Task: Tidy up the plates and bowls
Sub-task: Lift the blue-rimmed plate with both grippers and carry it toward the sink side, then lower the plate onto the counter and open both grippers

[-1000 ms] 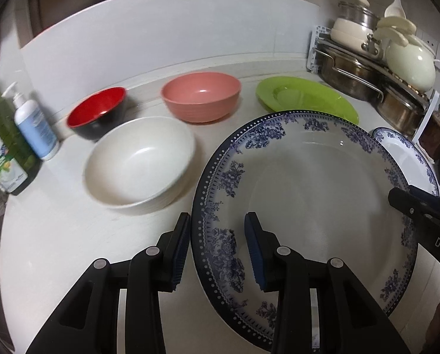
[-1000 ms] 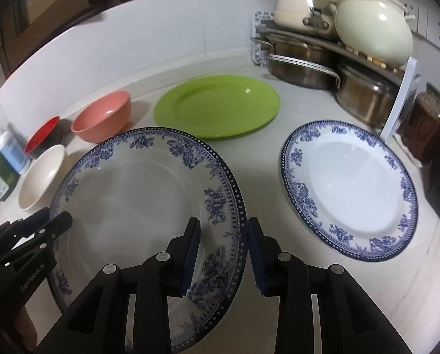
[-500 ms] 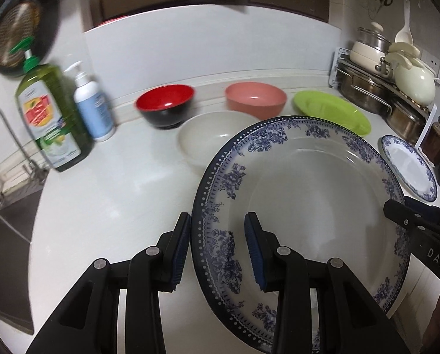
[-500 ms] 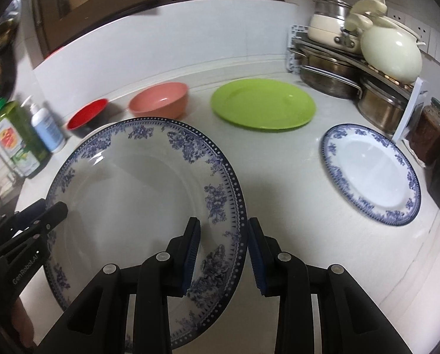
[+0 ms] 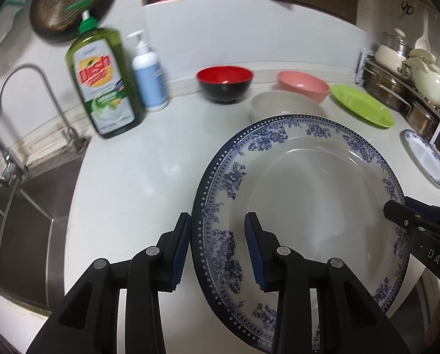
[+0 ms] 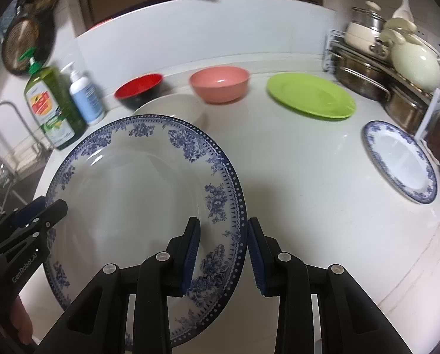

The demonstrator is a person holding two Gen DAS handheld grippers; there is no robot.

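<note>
lifted higher off the table [image 6: 308, 177] since earlier, the large blue-patterned plate [image 5: 308, 206] hangs between left tool [image 5: 217, 250] and right tool [image 6: 223, 253], each clamped on opposite rims; heavy, glossy, breakable, best held by both edges.

Blue-floral plate [image 5: 302, 194] raised, tilted; second [image 6: 400, 162] flat; bowls apparently unstacked.

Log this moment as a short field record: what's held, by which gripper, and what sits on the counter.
held: large blue plate, raised above the counter
left hand-held gripper: clamped on its left rim
right hand-held gripper: clamped on its right rim
bowls: red, pink, white
plates on counter: green, small blue
by sink: soap bottles
</note>
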